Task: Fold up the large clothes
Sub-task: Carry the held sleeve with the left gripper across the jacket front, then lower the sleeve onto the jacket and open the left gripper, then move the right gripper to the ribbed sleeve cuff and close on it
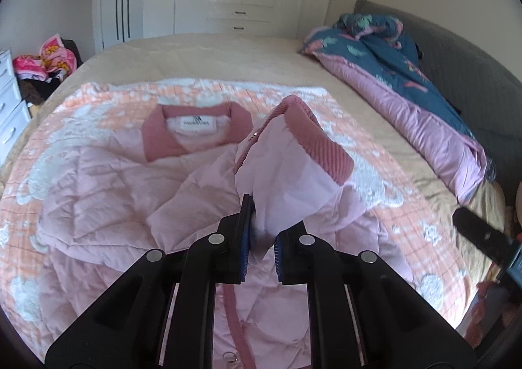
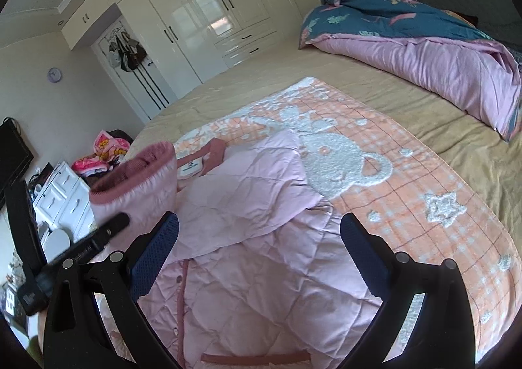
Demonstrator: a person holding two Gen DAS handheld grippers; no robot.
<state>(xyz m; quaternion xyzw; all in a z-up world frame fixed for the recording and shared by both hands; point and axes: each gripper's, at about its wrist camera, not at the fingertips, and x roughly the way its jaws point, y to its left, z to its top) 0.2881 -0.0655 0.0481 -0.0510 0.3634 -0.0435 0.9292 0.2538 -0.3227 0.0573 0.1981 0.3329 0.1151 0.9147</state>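
Left wrist view: the left gripper [image 1: 261, 232] has its fingers clamped on the sleeve [image 1: 293, 153] of the pink jacket [image 1: 107, 192] spread on the bed [image 1: 359, 101]. The sleeve should land flat across the chest, cuff unrolled. The right gripper [image 2: 259, 258] hangs open above.

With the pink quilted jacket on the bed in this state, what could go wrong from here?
1. The left gripper pinches only a small bit of the pink quilted jacket's sleeve below its ribbed cuff; the smooth fabric may slip out.
2. The other sleeve already lies folded across the jacket's chest; dragging may undo it.
3. The right gripper hangs open above the jacket, so nothing pins it.
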